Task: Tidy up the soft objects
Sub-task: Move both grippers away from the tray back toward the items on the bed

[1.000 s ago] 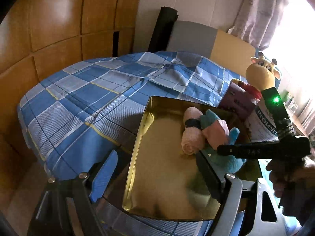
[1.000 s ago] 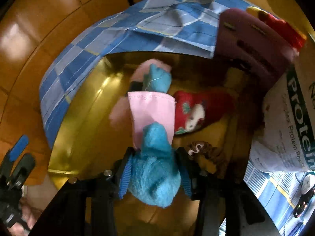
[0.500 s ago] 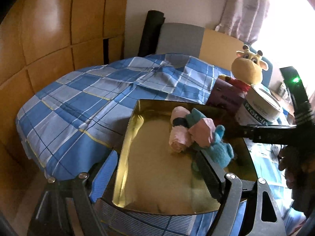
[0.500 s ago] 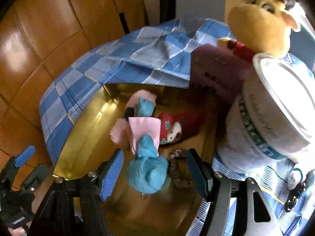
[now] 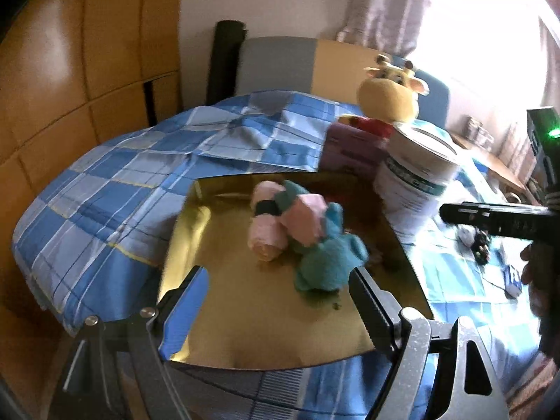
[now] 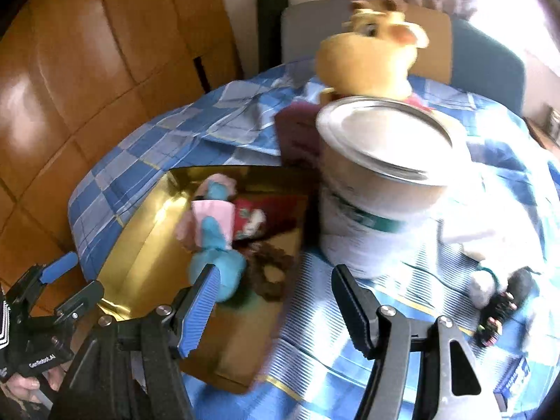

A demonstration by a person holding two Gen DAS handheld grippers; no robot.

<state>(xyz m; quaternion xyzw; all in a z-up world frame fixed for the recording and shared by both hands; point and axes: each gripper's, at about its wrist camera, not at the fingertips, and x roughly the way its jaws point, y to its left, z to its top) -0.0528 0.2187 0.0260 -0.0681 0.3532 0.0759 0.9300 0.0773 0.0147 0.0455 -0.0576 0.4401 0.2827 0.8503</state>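
Now | left gripper spread, empty, over tray near edge | blue toy inside tray beside pink roll | right gripper spread, empty, right of tray | risk: swinging right clips tin, likely toppling it

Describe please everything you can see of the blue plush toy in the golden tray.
The blue plush toy is fluffy teal fabric and wears a pale pink cloth around its middle. It lies on its side inside the gold tray, leaning against a rolled pink towel with a dark band. Neither gripper touches it: the right gripper is open above the tray's edge.
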